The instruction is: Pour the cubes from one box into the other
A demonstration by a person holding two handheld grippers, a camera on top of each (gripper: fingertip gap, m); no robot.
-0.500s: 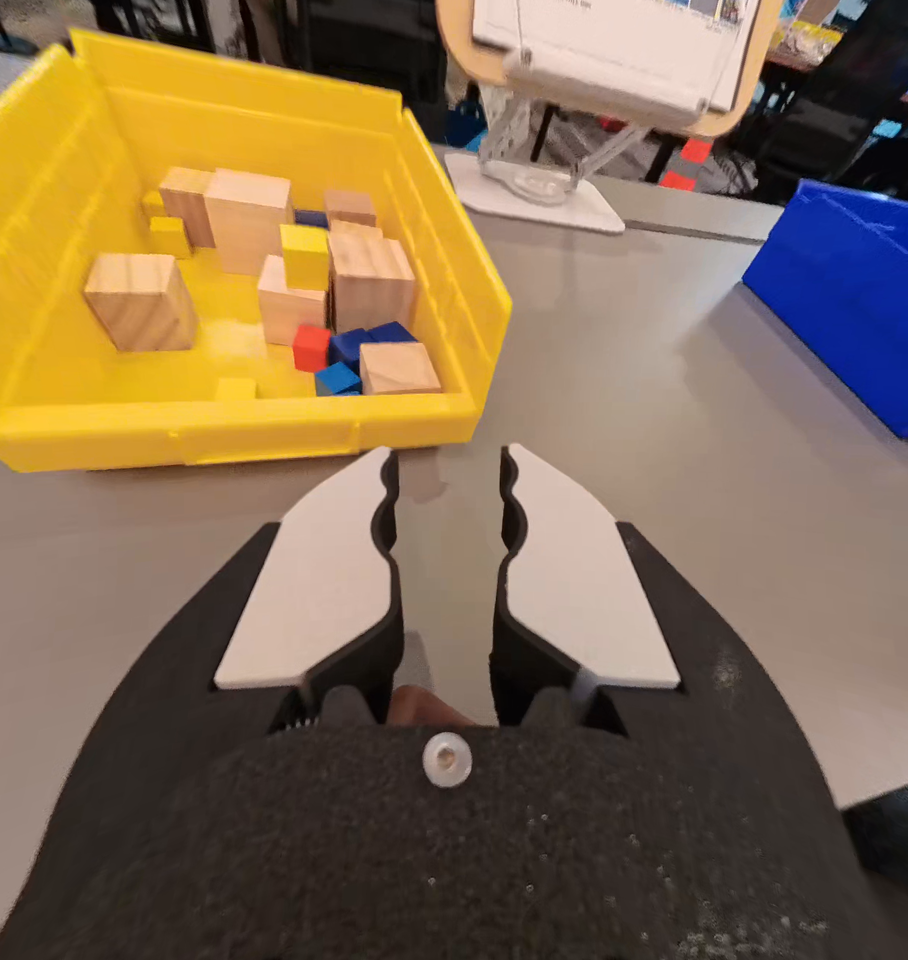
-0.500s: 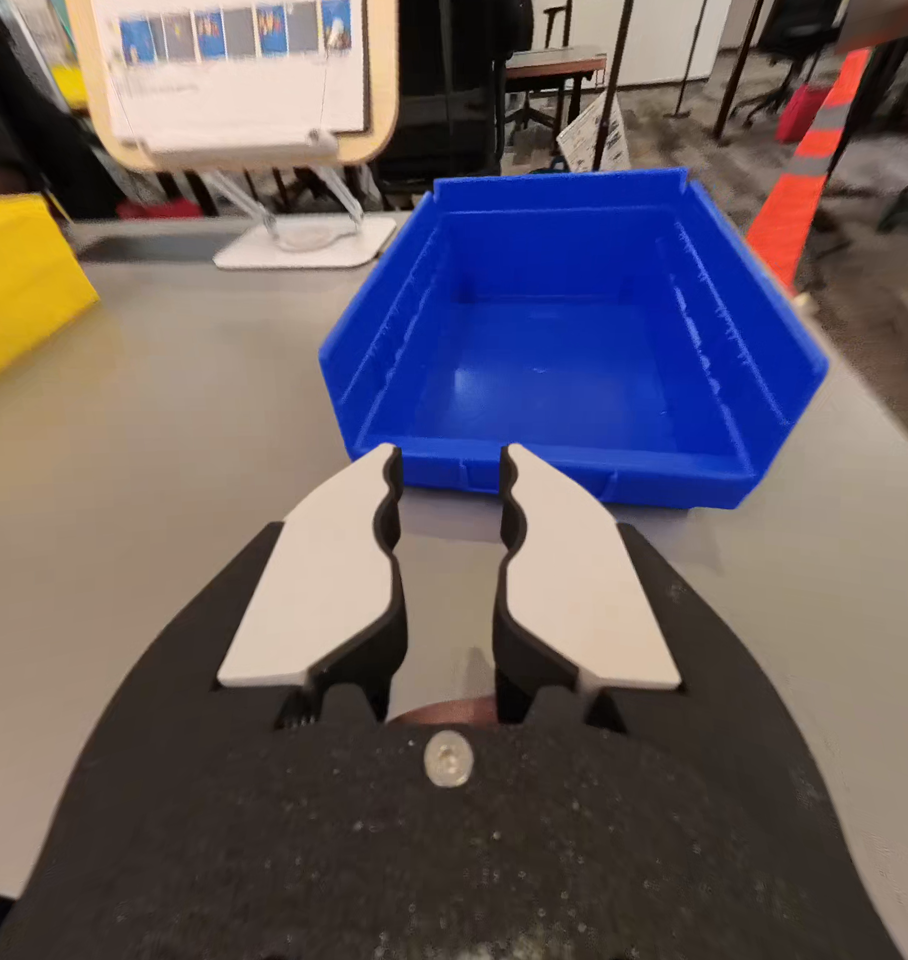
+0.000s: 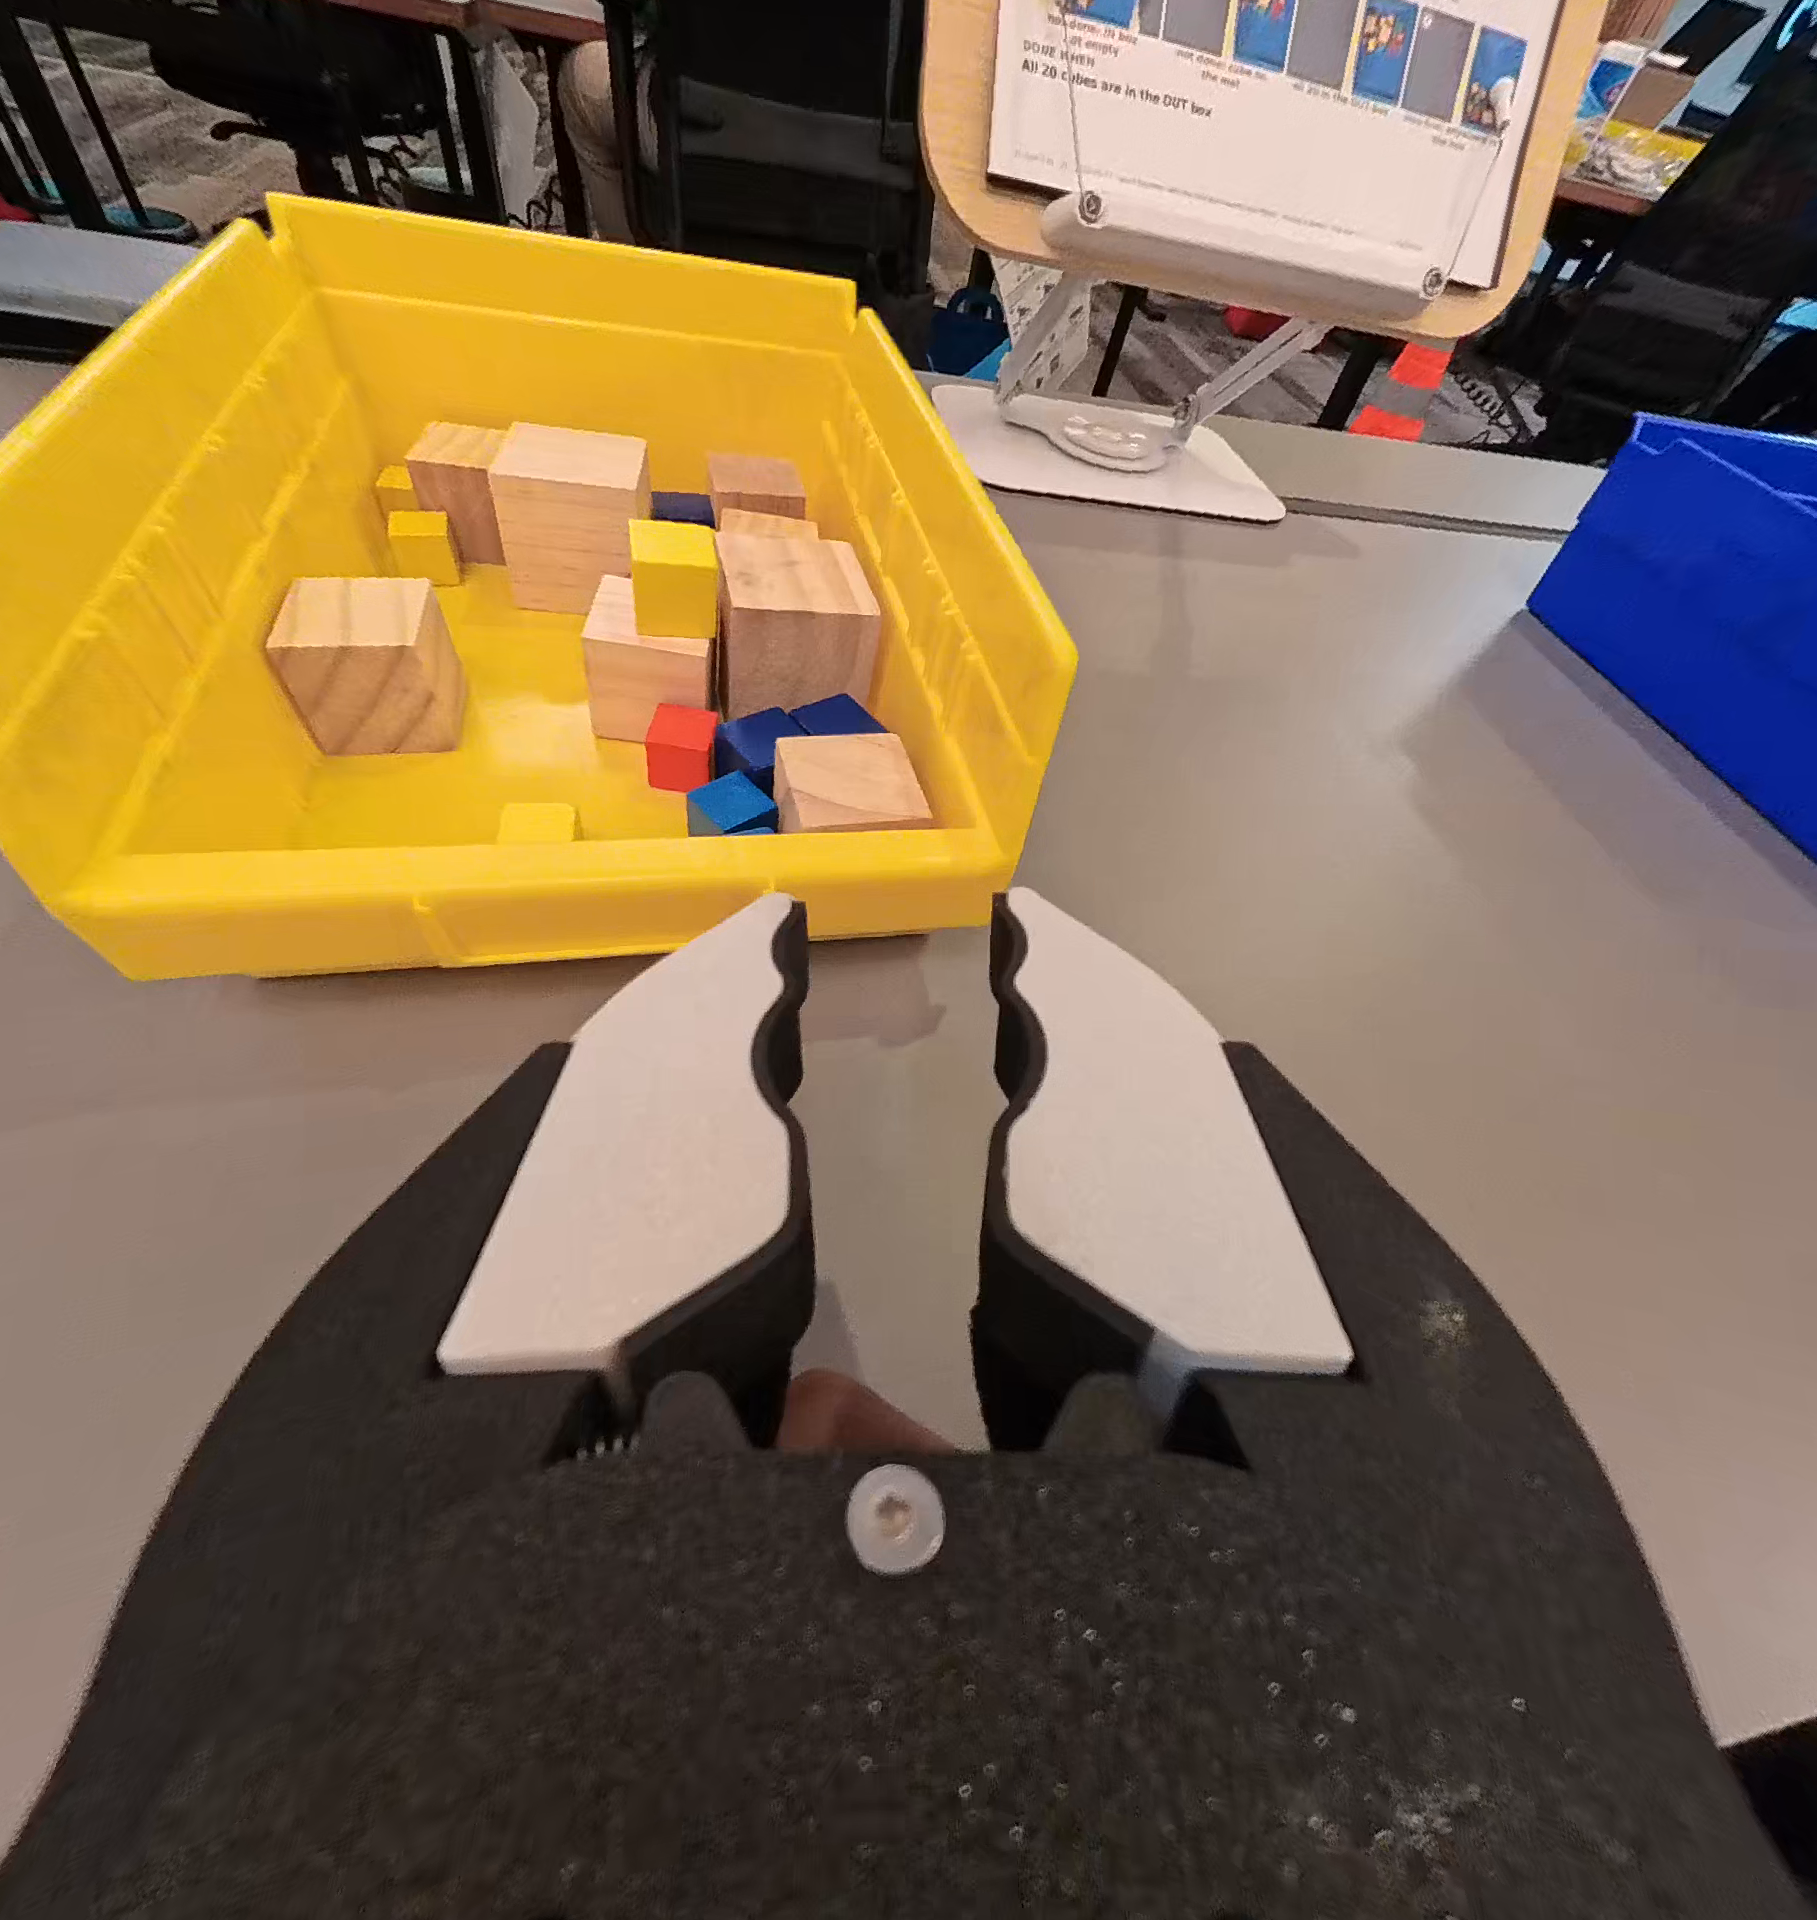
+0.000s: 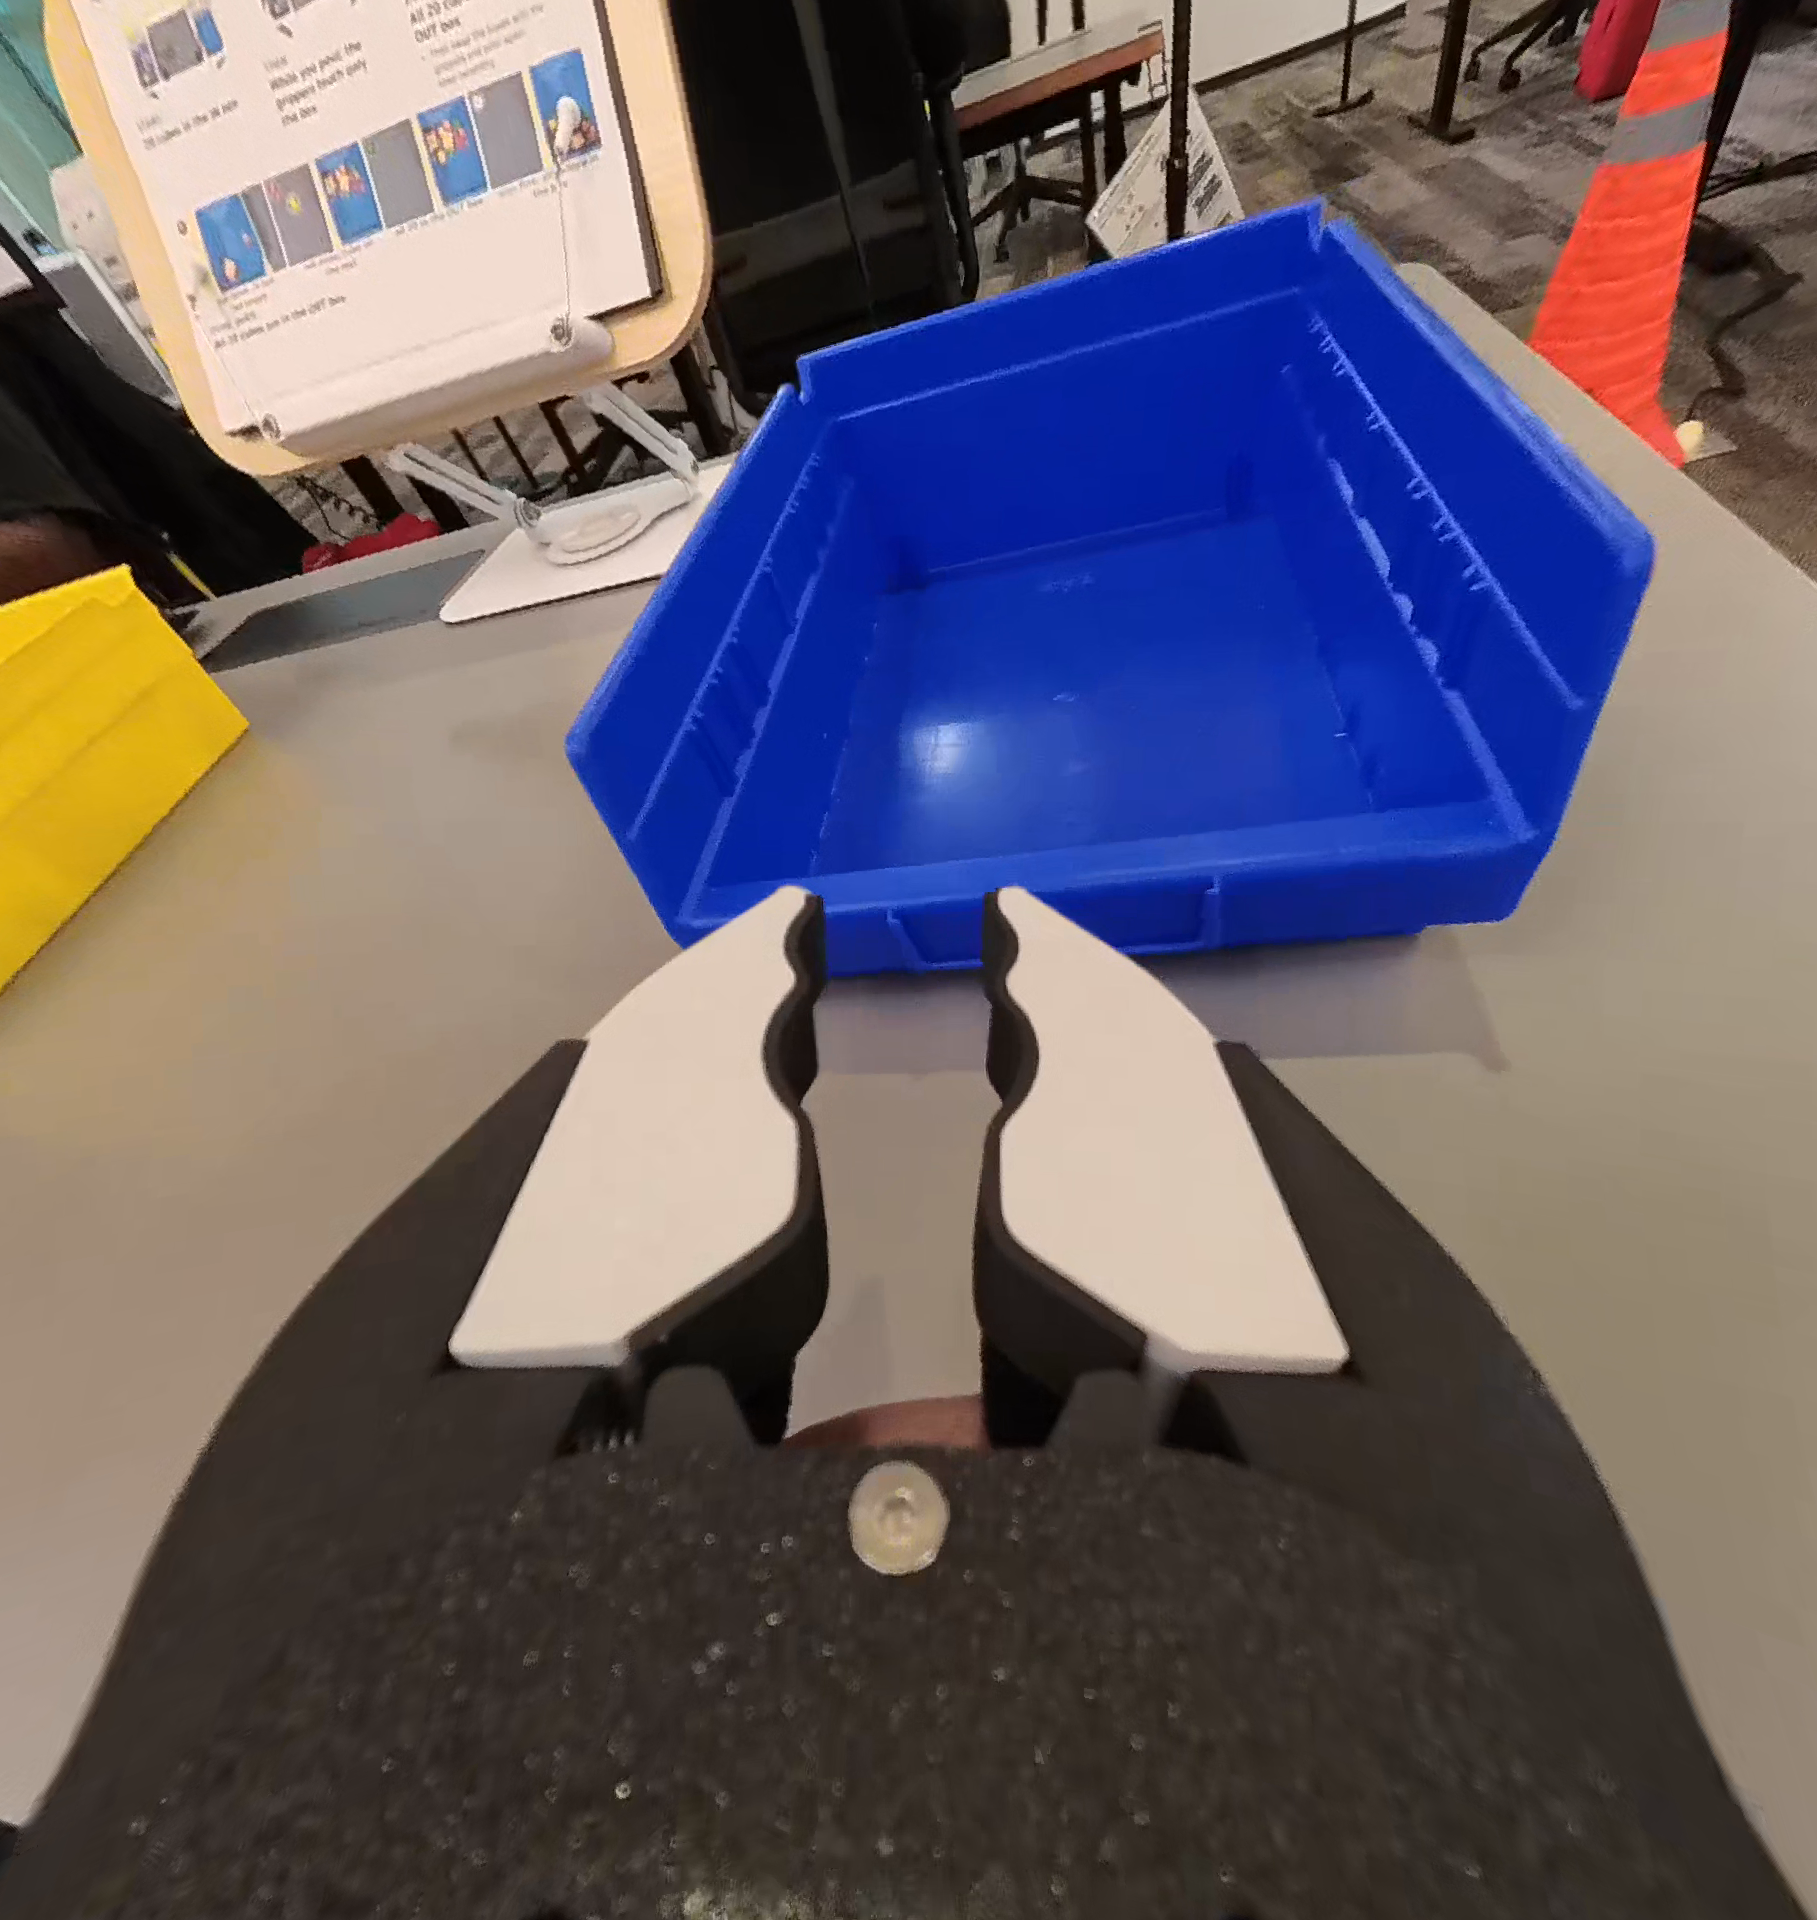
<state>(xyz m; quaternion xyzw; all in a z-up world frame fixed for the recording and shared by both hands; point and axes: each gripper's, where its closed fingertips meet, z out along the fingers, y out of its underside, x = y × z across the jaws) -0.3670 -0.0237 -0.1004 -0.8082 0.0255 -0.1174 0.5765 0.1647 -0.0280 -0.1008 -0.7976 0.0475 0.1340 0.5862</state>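
Cubes (image 3: pixel 613 634) fill the yellow box (image 3: pixel 530 914); both the left gripper (image 3: pixel 899 914) and right gripper (image 4: pixel 902 909) hang released. A one-sided grab could tip cubes short of the blue box (image 4: pixel 1091 914).

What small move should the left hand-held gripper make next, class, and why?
Probably ease the left hand-held gripper forward to the yellow box's front rim: it is open and empty just short of it, the cubes are all inside, and the blue box is empty.
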